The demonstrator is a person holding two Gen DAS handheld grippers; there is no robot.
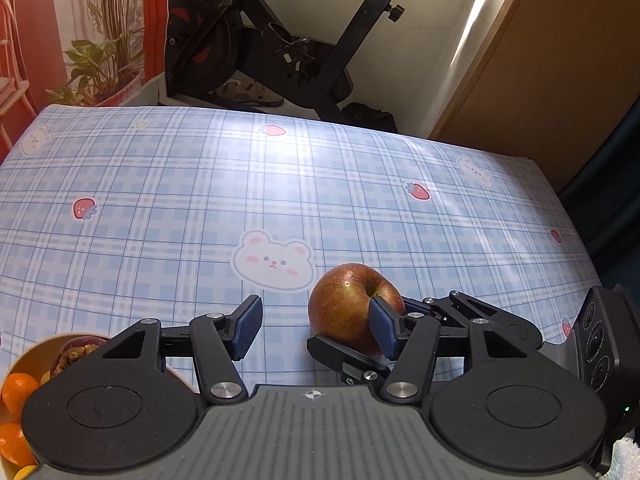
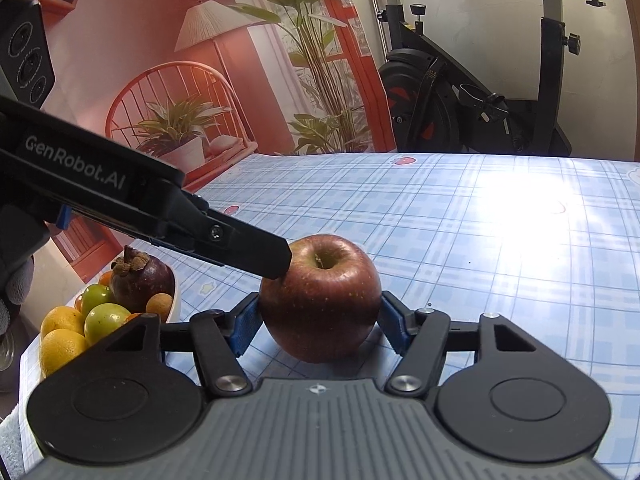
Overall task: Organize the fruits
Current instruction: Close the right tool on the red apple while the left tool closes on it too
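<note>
An exercise bike (image 2: 472, 92) is standing beyond the far edge of the tabletop (image 1: 160, 208), beside a backdrop printed with a red room, a lamp and potted plants (image 2: 240, 60). The tabletop is wearing a pale blue plaid cloth dotted with bears and strawberries, and sunlight is glaring across its right side.

The right hand-held gripper (image 2: 320, 324) is pinching an apple (image 2: 320, 300) between its blue pads (image 2: 244, 326); the apple is sitting upright on the cloth, stem hollow facing up, dark red with yellowish speckles.

The left hand-held gripper (image 1: 316, 326) is standing spread, one finger touching the apple's upper left side.

A bowl (image 2: 174, 300) at the left is holding a mangosteen (image 2: 142, 280), oranges (image 2: 60, 334) and green fruits (image 2: 105, 320).
</note>
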